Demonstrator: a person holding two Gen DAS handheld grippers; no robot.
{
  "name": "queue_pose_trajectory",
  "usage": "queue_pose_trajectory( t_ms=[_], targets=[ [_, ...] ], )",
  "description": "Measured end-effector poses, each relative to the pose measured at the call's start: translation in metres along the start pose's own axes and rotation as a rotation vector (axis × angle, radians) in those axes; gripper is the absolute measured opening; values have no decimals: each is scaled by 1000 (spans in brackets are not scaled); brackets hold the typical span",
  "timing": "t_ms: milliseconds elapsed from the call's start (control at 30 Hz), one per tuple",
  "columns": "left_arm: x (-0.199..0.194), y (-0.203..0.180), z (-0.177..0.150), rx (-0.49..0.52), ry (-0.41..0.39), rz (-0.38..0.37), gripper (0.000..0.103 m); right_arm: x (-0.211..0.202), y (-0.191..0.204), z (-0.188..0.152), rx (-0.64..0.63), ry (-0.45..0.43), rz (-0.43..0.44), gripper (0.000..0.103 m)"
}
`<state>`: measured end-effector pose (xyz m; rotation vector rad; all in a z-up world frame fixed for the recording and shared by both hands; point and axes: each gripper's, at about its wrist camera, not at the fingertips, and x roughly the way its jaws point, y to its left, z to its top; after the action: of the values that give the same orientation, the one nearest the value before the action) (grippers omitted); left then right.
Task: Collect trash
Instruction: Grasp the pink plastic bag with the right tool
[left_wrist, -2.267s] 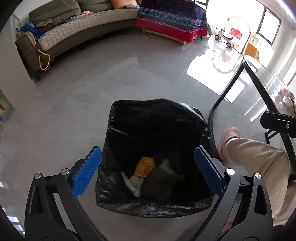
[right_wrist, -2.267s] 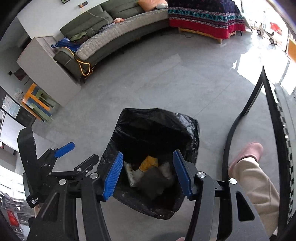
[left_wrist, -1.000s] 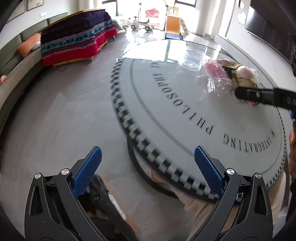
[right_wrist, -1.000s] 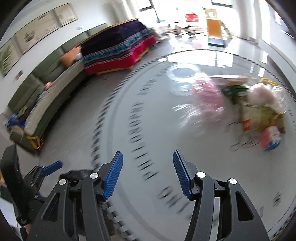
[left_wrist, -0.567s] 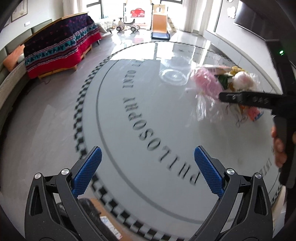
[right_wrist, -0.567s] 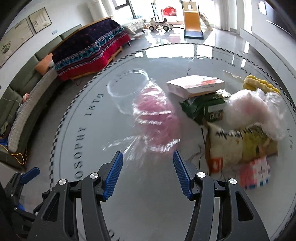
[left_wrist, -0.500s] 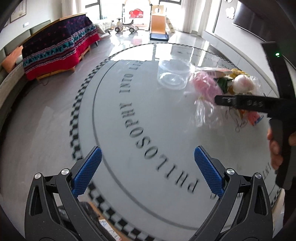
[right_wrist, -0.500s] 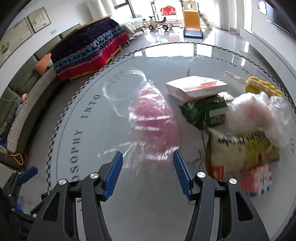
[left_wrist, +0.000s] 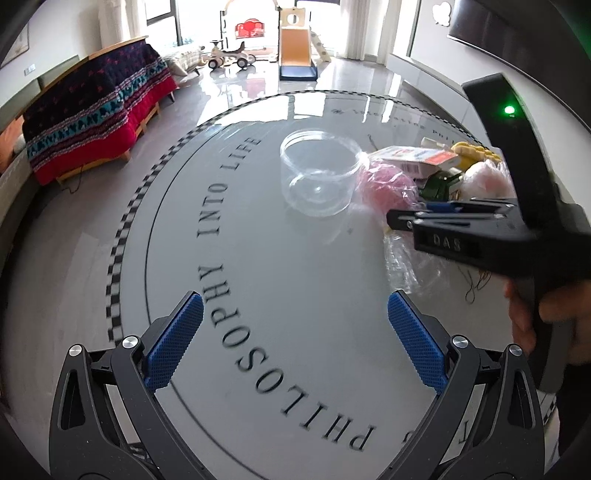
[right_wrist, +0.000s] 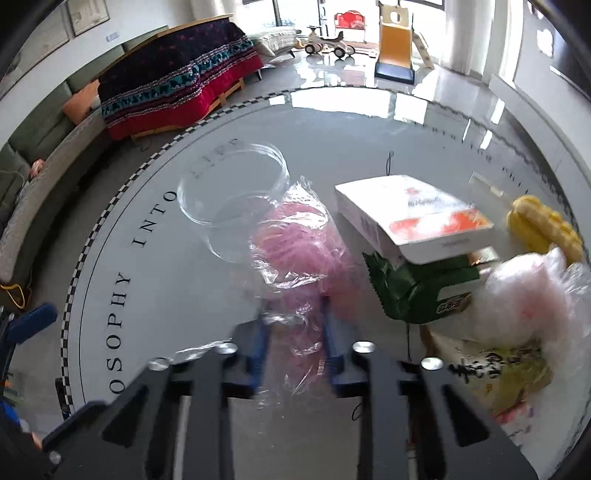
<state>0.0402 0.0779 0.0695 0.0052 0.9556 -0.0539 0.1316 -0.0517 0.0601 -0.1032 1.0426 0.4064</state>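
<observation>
- Glossy grey glass makes up the round table (left_wrist: 288, 258), ringed by a black-and-white checker band and curved black lettering.
- Crinkled clear plastic bag (right_wrist: 295, 254), stuffed with a pink, stringy mass, lies on the table beside a clear round plastic tub (right_wrist: 229, 195), seemingly touching it.
- Right gripper (right_wrist: 295, 339), black-framed with blue ribbed pads, is closing its jaws around the near end of that bag; the film sits between the pads, which are blurred, so whether they already pinch it I cannot tell.
- Left gripper (left_wrist: 291, 339) hangs over bare tabletop with its blue pads spread wide and nothing between them.
- To the right of the bag: a flat white carton with an orange patch (right_wrist: 413, 218) resting on a green foil packet (right_wrist: 417, 288), a lumpy yellow item (right_wrist: 543, 225), a puffy pale-pink bag (right_wrist: 524, 299) and a yellowish printed wrapper (right_wrist: 498, 373), all crowded together.
- A hand (left_wrist: 532, 314) grips the right tool's black handle.
</observation>
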Motion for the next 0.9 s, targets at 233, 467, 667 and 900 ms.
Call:
queue_pose_trajectory(
  t_ms=[233, 467, 667, 900],
  targets=[
    [6, -19, 22, 72, -29, 49, 97, -33, -8, 14, 16, -38, 55, 22],
    [26, -39, 56, 163, -37, 63, 97, -60, -26, 40, 51, -104, 59, 22],
    [66, -52, 83, 198, 15, 62, 97, -68, -54, 59, 97, -147, 30, 23],
    [113, -50, 104, 109, 129, 12, 58, -62, -77, 73, 133, -163, 26, 23]
  ],
)
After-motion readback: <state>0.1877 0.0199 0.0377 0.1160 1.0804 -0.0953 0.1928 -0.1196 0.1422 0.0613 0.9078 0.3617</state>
